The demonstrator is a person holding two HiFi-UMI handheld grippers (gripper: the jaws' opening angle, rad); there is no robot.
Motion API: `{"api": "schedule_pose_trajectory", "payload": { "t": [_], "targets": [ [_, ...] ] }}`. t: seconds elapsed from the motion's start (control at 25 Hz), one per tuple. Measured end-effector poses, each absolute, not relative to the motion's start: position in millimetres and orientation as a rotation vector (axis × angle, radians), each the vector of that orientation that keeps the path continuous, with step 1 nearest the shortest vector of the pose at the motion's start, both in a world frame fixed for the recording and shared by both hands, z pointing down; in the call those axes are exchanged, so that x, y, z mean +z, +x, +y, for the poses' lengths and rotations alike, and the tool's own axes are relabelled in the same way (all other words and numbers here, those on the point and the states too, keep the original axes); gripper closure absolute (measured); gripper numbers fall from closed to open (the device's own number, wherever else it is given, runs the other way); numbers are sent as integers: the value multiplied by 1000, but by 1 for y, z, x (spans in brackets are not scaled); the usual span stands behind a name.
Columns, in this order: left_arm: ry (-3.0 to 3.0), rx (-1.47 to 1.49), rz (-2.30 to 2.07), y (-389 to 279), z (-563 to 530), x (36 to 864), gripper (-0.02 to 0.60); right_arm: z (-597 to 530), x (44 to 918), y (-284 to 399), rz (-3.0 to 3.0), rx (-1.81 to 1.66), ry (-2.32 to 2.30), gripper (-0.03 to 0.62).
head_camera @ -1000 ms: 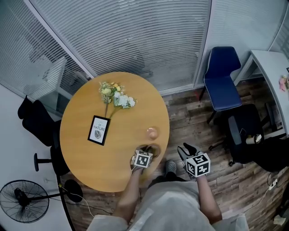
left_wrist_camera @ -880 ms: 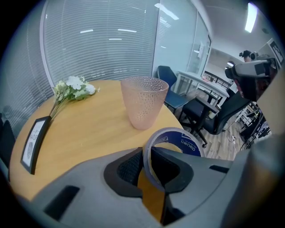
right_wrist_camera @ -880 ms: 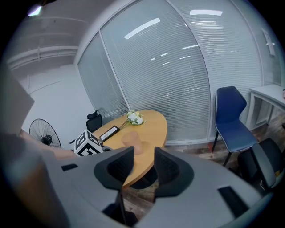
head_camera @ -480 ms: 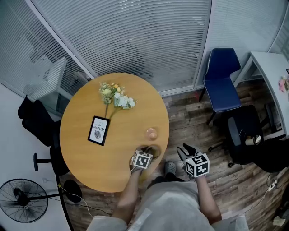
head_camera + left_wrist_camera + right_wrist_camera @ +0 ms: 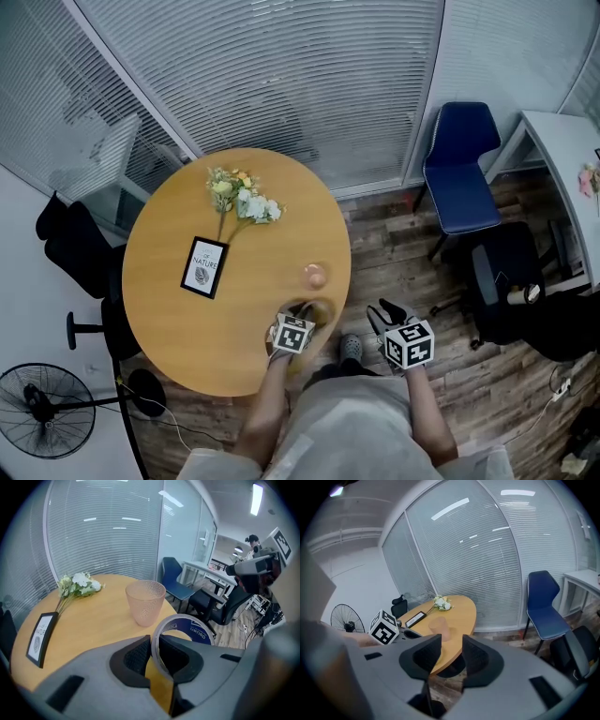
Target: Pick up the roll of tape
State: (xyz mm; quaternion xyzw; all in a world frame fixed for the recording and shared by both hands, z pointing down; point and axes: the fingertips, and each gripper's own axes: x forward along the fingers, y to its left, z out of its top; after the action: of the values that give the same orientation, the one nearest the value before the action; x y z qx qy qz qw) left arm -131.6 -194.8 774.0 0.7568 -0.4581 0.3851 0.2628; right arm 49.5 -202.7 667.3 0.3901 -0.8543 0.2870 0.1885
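- My left gripper (image 5: 307,317) hangs over the near edge of the round table (image 5: 178,328), pitched steeply down, with the person's forearm running straight back to the body.
- In the left gripper view, the left gripper (image 5: 155,645) has its jaws closed on the wall of the roll of tape (image 5: 193,628). One pad is inside the ring and one outside, and the roll stands on edge and sticks out past the fingertips.
- The roll of tape (image 5: 315,308) is therefore in the left gripper, at the table's near rim and just in front of the pink cup (image 5: 315,276).
- My right gripper (image 5: 387,310) is off the table to its right, above the wooden floor (image 5: 394,244), and slopes gently down.
- In the right gripper view, the right gripper (image 5: 451,651) has its jaws parted with nothing between them. Past them I see the table and the cup (image 5: 439,626).
- Compared with a second ago, the left gripper's marker cube (image 5: 293,335) has slid slightly towards the person in the head view. I read that as a small lift with the tape still clamped.
- The right gripper is where it was.
- The cup, the flowers (image 5: 242,201) and the framed card (image 5: 204,267) are unmoved on the table.
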Motion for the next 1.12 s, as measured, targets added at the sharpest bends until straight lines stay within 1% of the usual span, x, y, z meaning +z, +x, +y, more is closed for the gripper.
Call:
{"api": "schedule_pose_trajectory", "payload": {
  "t": [0.64,0.88,1.12],
  "targets": [
    [2093,864,-1405,-137,-204,708,522,-206,663,34,-2428,780,1040,457],
    [2115,795,-1477,-142,-213,677,522,-204,663,23,-2422,680,977,457],
    [2143,739,-1542,-144,-214,647,522,-204,661,11,-2440,658,937,457]
  ]
}}
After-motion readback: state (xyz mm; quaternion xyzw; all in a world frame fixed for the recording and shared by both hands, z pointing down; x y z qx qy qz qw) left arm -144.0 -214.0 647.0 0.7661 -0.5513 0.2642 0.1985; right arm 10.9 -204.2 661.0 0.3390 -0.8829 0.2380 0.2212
